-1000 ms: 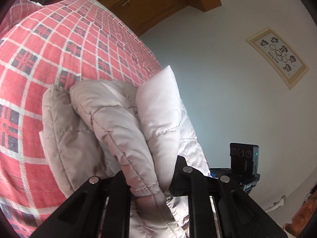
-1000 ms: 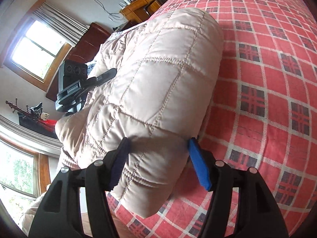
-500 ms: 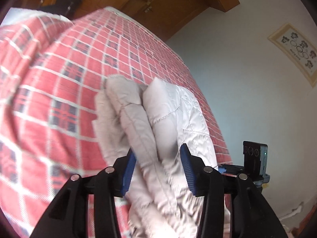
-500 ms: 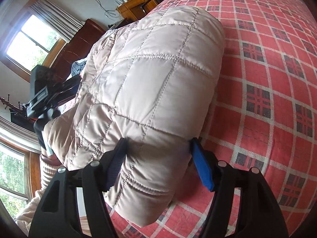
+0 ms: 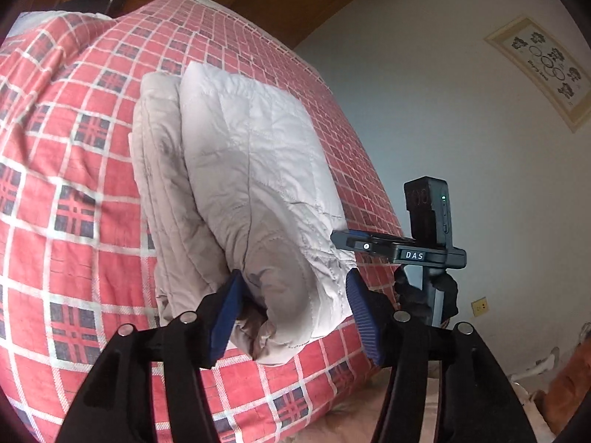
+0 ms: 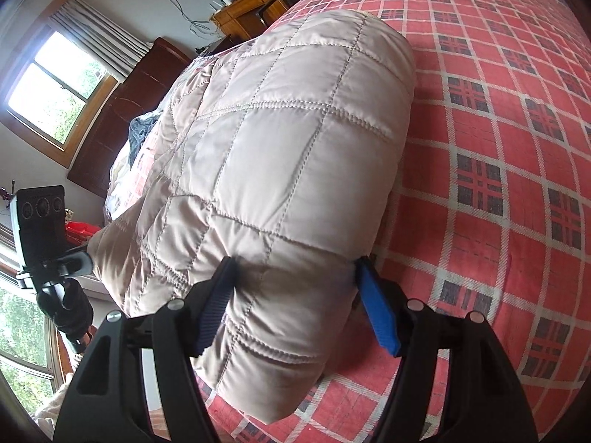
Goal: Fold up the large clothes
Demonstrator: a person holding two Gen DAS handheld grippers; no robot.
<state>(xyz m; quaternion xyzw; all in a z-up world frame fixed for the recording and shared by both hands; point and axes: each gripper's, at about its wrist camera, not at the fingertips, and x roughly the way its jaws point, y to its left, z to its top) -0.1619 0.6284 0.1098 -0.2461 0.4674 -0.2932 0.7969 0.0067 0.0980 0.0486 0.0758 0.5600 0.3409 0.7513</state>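
Left wrist view: my left gripper (image 5: 293, 313) spread wide, blue pads either side of near end of folded quilted jacket (image 5: 243, 184), not pinching. Jacket lies on red checked bedspread (image 5: 66, 184), long axis running away from fingers. Right wrist view: my right gripper (image 6: 297, 304) likewise released, straddling other near corner (image 6: 280, 170). Both equally close. Beyond: desk (image 6: 247, 3), window (image 6: 55, 92). Nothing blocks; I judge bundle nearly finished.

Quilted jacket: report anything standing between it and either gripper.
Nothing visible. The folded quilted jacket sits directly between the open fingers of the left gripper and, in the other view, the right gripper.
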